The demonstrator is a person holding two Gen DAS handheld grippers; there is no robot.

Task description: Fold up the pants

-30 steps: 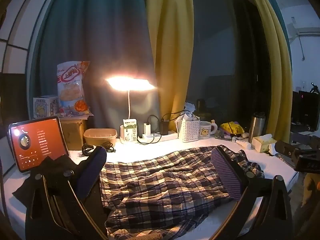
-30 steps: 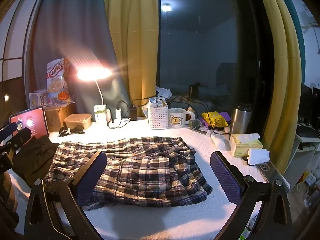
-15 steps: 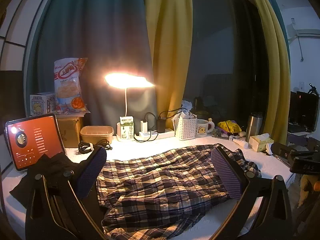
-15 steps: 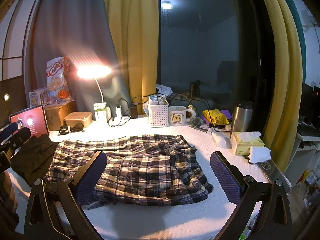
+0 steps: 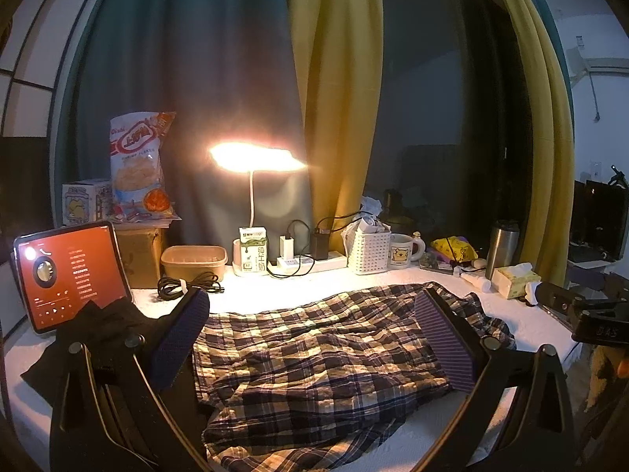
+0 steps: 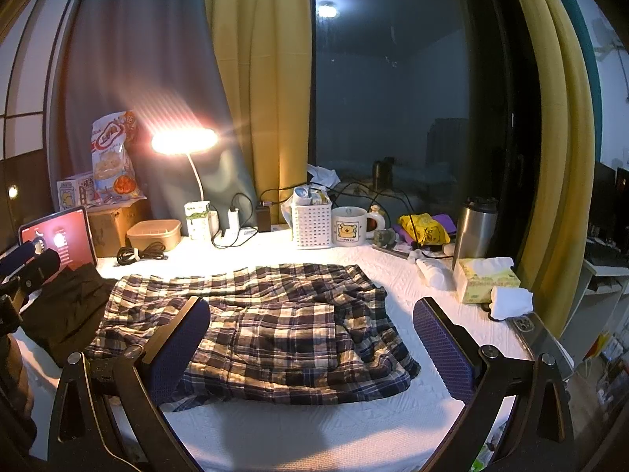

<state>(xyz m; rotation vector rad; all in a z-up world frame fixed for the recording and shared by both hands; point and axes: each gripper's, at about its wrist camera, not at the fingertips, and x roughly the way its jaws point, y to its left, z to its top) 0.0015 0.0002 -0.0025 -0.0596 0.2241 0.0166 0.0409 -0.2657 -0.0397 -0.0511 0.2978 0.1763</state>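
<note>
**Plaid pants, laid flat; both tongs idle above them**

**Left wrist view.**
- Item: plaid pants [image 5: 314,350], spread across the white table cover [image 5: 275,295], rumpled, with a loose flap at the near edge.
- Left gripper [image 5: 314,338]: jaws spread wide, nothing held; it hangs above the cloth, and you cannot tell from here whether the pads touch it.
- Beside the pants on the left: a dark garment [image 5: 98,334], lying against a tablet [image 5: 70,275] with a red screen.
- Along the back: desk lamp [image 5: 255,161], coiled cable [image 5: 188,287], bear mug [image 5: 401,249].
- Handling: before you fold, smooth the near flap, or it will likely be trapped as a lump inside the fold.

**Right wrist view.**
- Item: the same pants [image 6: 267,322], lying in the middle of the cover, with one panel already doubled over the rest.
- Right gripper [image 6: 310,338]: jaws wide apart, empty, poised over the near hem.
- Right of the pants: tissue box [image 6: 483,283] and steel flask [image 6: 475,228], near but apart from the cloth.
- Handling: take both layers at a corner with each tong, pinch squarely, lift only enough to clear the cover, and carry the fold towards the lamp side evenly. Keep your right elbow clear of the flask.
</note>
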